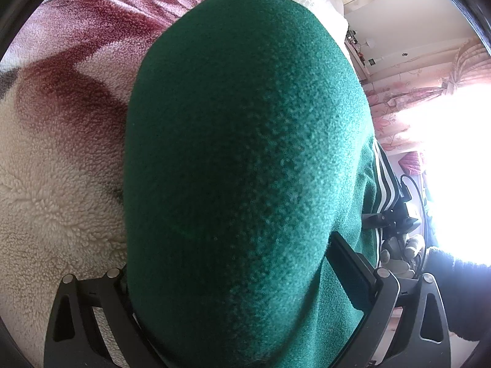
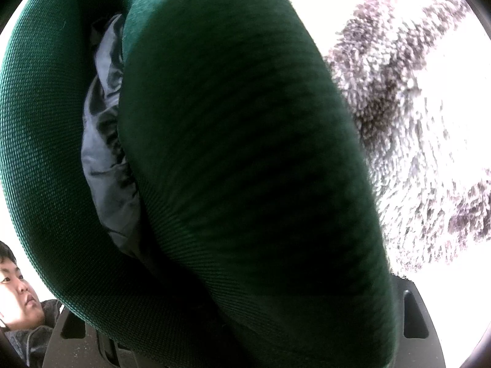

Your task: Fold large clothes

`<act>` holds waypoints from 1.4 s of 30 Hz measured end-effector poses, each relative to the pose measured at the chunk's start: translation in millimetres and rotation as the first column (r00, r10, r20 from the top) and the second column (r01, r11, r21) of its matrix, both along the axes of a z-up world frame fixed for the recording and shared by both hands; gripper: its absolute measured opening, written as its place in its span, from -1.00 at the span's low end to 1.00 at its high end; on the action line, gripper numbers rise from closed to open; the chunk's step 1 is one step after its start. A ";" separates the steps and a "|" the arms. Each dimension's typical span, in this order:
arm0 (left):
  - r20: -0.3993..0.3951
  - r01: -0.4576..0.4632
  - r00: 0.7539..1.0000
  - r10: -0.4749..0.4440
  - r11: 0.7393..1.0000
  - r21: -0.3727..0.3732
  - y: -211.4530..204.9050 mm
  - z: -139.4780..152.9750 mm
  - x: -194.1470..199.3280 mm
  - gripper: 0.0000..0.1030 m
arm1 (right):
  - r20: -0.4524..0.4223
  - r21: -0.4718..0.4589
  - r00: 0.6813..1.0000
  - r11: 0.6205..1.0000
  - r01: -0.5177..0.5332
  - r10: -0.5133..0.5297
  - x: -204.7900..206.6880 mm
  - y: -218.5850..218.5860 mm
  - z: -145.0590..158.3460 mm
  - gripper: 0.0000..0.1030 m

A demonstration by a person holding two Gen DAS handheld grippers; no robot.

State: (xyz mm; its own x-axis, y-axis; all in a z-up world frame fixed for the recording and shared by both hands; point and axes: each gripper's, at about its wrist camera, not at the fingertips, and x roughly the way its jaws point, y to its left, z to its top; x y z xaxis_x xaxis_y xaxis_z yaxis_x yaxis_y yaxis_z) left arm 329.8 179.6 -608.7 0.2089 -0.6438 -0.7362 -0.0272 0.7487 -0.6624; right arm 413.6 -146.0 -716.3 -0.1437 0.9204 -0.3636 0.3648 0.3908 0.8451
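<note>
Left wrist view: a dark green fleece garment [image 1: 245,159] fills the middle of the picture, bulging forward out of the left hand-held gripper [image 1: 245,291]. Its two black fingers [image 1: 349,273] stand on either side of the bunched cloth and press into it, so this gripper is clamped on a thick fold of the fleece. Behind and to the left lies a cream and maroon plush blanket [image 1: 52,141] covering the bed; the garment hangs over it, though whether it touches the bed I cannot tell. A white-striped green edge [image 1: 385,184] shows at the right, near pink floral curtains [image 1: 405,101].

Right wrist view: the same garment shows a woven green outer face [image 2: 33,153] curling round a fuzzy inner roll [image 2: 245,159], with a grey shiny lining [image 2: 104,141] tucked between. The right hand-held gripper [image 2: 245,349] is nearly buried; only bits of its black frame show at the bottom corners, and the cloth seems pinched in it, but I cannot tell for sure. A person's face [image 2: 18,288] appears at lower left.

The garment looks soft, thick and floppy, fairly bulky but not heavy. It should not slip much in the pads, yet the slick lining may slide. A hem, shoulder seam or corner would probably be the best hold, rather than a thick wad.
</note>
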 end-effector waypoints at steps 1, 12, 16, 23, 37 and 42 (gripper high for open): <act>0.000 -0.001 1.000 0.001 1.000 -0.002 0.2 -0.2 0.0 0.97 | 0.001 -0.001 1.000 1.000 0.000 0.000 0.5 0.6 -0.2 0.50; 0.052 -0.047 0.997 0.051 0.996 -0.071 21.0 8.6 -4.7 0.18 | 0.093 -0.047 0.994 0.998 -0.047 0.051 17.3 28.9 17.2 0.54; 0.064 -0.051 0.996 0.057 0.995 -0.087 22.0 26.3 0.0 0.01 | 0.168 -0.044 0.986 0.999 -0.015 0.022 16.1 29.8 44.6 0.31; 0.133 0.016 0.991 -0.005 0.996 -0.083 18.0 79.9 39.8 0.00 | 0.193 0.020 0.978 0.997 0.077 -0.079 22.6 19.5 77.9 0.16; 0.296 0.183 0.944 -0.145 0.978 -0.105 -51.5 168.3 312.5 0.00 | 0.399 -0.021 0.897 0.976 0.215 -0.189 220.9 -50.9 184.6 0.15; 0.288 0.215 0.943 -0.166 0.966 -0.146 -76.1 140.0 440.2 0.01 | 0.438 -0.085 0.878 0.963 0.256 -0.194 341.2 -85.8 188.5 0.15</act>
State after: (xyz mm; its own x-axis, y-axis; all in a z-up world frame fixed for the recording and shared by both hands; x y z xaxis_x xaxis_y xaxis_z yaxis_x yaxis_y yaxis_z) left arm 769.9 103.5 -468.8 0.2458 -0.8034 -0.5423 0.3030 0.5951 -0.7443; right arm 754.8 -231.8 -527.8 0.2566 0.8463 -0.4669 0.0781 0.4633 0.8827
